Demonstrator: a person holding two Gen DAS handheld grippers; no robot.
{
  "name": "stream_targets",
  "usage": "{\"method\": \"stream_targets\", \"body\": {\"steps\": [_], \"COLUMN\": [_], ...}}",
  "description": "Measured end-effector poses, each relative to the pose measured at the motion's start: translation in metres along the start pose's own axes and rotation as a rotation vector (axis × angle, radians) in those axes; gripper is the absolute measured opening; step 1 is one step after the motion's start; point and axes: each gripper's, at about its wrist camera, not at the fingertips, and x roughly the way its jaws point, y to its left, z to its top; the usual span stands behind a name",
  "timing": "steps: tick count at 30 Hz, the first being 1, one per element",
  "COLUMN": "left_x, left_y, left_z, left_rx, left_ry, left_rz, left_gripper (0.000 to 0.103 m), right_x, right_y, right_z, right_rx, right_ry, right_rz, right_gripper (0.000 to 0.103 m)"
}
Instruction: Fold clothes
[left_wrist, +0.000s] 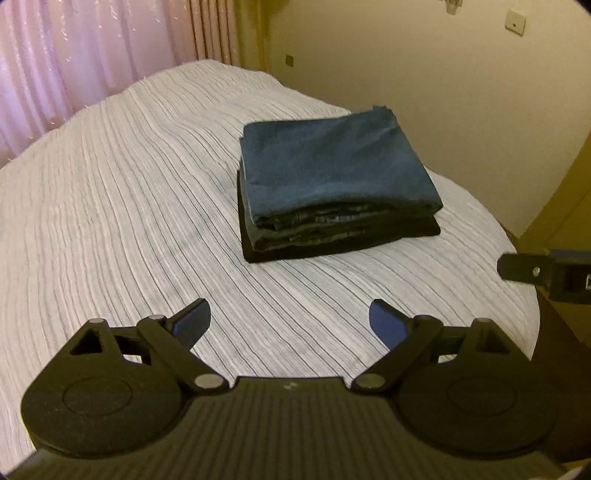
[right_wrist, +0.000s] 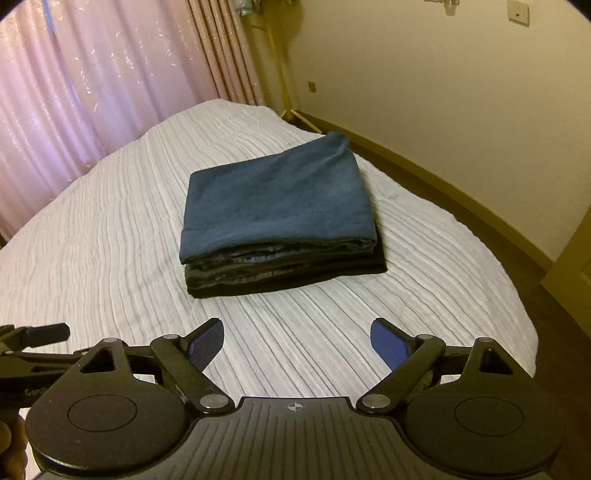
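Folded and stacked on the striped bedspread (left_wrist: 122, 206): a blue garment (left_wrist: 332, 162) on top, darker pieces (left_wrist: 343, 240) beneath, the whole stack of clothes (right_wrist: 277, 218) toward the wall side of the bedspread, well short of the pink curtain (right_wrist: 92, 74). Below the stack in each view, apart from it, the left gripper (left_wrist: 290, 321) and right gripper (right_wrist: 297, 343), jaws of both spread wide, nothing between the blue pads. Likely soft and limp, light piece by piece, heavier and prone to sliding or sagging if lifted as one stack. Best taken, judging from the near side, by the layered fold edges facing the grippers, low at the two near corners so the bottom dark piece comes along. Little writing readable: only the fragment "Cen" on the other gripper's body at the right wrist view's left edge; no labels visible on the clothes.
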Motion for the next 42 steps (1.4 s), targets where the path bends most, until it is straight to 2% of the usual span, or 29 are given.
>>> {"method": "stream_targets", "body": {"steps": [4, 11, 20, 28, 42], "left_x": [-0.006, -0.004, 0.008, 0.014, 0.018], "left_y": [0.000, -0.014, -0.022, -0.024, -0.031], "left_z": [0.004, 0.015, 0.016, 0.018, 0.022], "left_rx": [-0.041, -0.054, -0.062, -0.065, -0.045], "left_ry": [-0.026, -0.056, 0.011, 0.016, 0.014], "left_rz": [0.018, 0.055, 0.072, 0.085, 0.089], "left_gripper": [0.091, 0.091, 0.091, 0.091, 0.091], "right_x": [-0.004, 0.007, 0.020, 0.024, 0.023], "right_y": [-0.001, -0.011, -0.022, -0.019, -0.018], "right_z": [0.004, 0.021, 0.030, 0.029, 0.031], "right_rx": [-0.009, -0.049, -0.048, -0.063, -0.059], "right_ry": [0.007, 0.018, 0.056, 0.091, 0.090], "right_rz": [0.001, 0.038, 0.046, 0.042, 0.042], "right_gripper": [0.089, 0.089, 0.089, 0.089, 0.089]}}
